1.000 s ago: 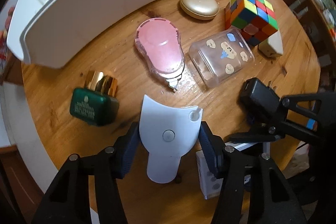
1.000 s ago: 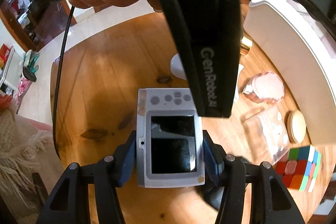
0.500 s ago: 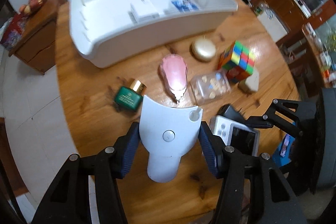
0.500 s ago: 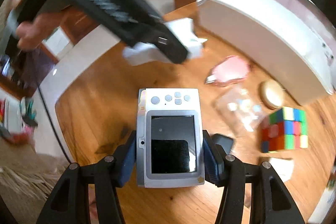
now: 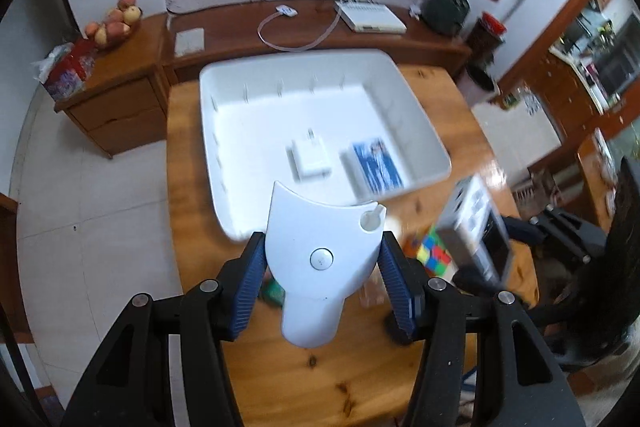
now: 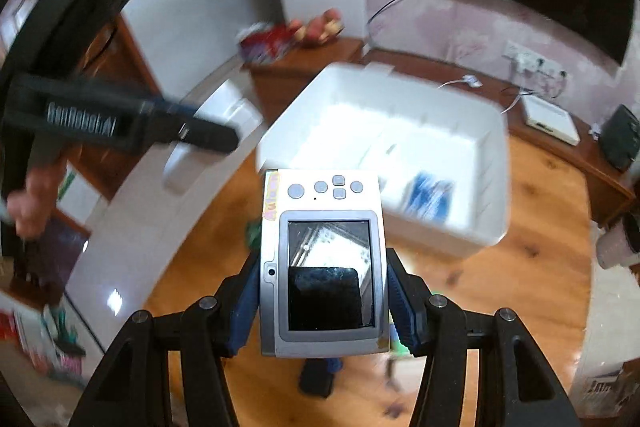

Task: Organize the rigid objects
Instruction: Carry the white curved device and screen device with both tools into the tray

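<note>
My left gripper [image 5: 322,277] is shut on a white plastic gadget [image 5: 320,255] and holds it high above the round wooden table, in front of the white tray [image 5: 224,195]. My right gripper [image 6: 320,303] is shut on a silver digital camera [image 6: 324,259], also lifted, facing the tray [image 6: 472,231]. The tray holds a white charger [image 5: 310,157] and a blue-printed box [image 5: 376,167]. The camera also shows in the left wrist view [image 5: 476,227], the white gadget in the right wrist view [image 6: 208,143]. A colour cube [image 5: 434,253] lies on the table below.
A green bottle [image 5: 274,293] and a black item [image 6: 318,379] lie on the table [image 5: 312,379] under the grippers. A wooden sideboard [image 5: 280,35] with a fruit bowl [image 5: 114,25] and a white box stands behind the table. Tiled floor lies to the left.
Both grippers have risen well above the table with their objects and tilted toward the tray. The tray's inside now fills the middle of both views; the table items have dropped below.
</note>
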{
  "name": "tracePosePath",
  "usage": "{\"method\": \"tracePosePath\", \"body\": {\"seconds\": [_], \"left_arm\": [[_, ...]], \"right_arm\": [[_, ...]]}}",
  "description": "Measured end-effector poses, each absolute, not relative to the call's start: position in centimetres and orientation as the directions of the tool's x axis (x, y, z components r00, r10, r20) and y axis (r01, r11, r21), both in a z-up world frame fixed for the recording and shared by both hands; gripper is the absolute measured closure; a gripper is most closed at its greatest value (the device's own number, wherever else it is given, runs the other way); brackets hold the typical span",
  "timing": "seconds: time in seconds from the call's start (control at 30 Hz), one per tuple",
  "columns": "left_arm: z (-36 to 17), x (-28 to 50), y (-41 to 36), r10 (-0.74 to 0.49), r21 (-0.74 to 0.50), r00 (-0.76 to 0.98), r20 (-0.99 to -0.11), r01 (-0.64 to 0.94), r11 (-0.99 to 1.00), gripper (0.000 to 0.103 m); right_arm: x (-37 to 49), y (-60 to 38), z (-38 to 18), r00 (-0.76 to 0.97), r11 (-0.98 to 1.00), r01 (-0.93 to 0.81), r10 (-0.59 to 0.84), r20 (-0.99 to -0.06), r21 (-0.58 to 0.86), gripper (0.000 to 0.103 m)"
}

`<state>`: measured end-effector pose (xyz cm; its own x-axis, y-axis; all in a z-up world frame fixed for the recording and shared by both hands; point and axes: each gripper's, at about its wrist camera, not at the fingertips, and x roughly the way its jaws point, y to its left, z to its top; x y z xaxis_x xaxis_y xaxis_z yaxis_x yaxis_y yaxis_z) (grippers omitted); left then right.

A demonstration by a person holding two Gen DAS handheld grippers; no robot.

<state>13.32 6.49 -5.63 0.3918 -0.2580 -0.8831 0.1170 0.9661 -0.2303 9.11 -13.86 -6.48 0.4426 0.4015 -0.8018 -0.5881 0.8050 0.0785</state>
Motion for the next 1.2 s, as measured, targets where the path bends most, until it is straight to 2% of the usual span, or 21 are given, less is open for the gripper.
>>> {"method": "tracePosePath", "body": {"seconds": [0.2,0.33,0.47,0.67,0.77,0.9,1.03,1.2], "left_arm": [[-4.9,17.5,6.8,-0.23,-0.221,0.447,-0.864,0.074,0.972,0.044],[-6.1,20.2,7.2,-0.197,-0.206,0.463,-0.864,0.033,0.978,0.044],[-8.9,23.0,7.8,-0.157,-0.188,0.445,-0.882,-0.026,0.982,0.044],[-13.8,26.7,8.2,-0.12,-0.172,0.396,-0.91,-0.1,0.98,0.044],[-15.8,28.0,8.1,-0.114,-0.171,0.371,-0.921,-0.125,0.977,0.044],[-17.7,29.4,7.1,-0.062,-0.112,0.362,-0.93,-0.117,0.987,0.044],[-19.4,30.5,6.3,-0.034,-0.077,0.344,-0.938,-0.114,0.99,0.044],[-20.6,31.5,5.5,-0.005,-0.043,0.338,-0.941,-0.105,0.994,0.043]], "right_arm": [[15.5,-13.7,-3.6,0.51,0.853,-0.518,0.366,-0.778,0.062,0.045],[20.1,-13.3,-4.0,0.53,0.883,-0.466,0.324,-0.783,0.049,0.045],[25.1,-13.1,-6.3,0.491,0.922,-0.378,0.282,-0.824,0.09,0.045],[31.9,-12.9,-13.1,0.41,0.96,-0.263,0.202,-0.89,0.097,0.045],[33.8,-12.9,-16.1,0.373,0.97,-0.227,0.165,-0.913,0.082,0.045],[34.9,-12.8,-19.4,0.318,0.98,-0.184,0.129,-0.939,0.072,0.045],[35.0,-11.7,-19.9,0.355,0.975,-0.224,0.07,-0.932,-0.013,0.046],[35.0,-10.9,-21.0,0.335,0.963,-0.268,0.092,-0.938,-0.001,0.046]]}}
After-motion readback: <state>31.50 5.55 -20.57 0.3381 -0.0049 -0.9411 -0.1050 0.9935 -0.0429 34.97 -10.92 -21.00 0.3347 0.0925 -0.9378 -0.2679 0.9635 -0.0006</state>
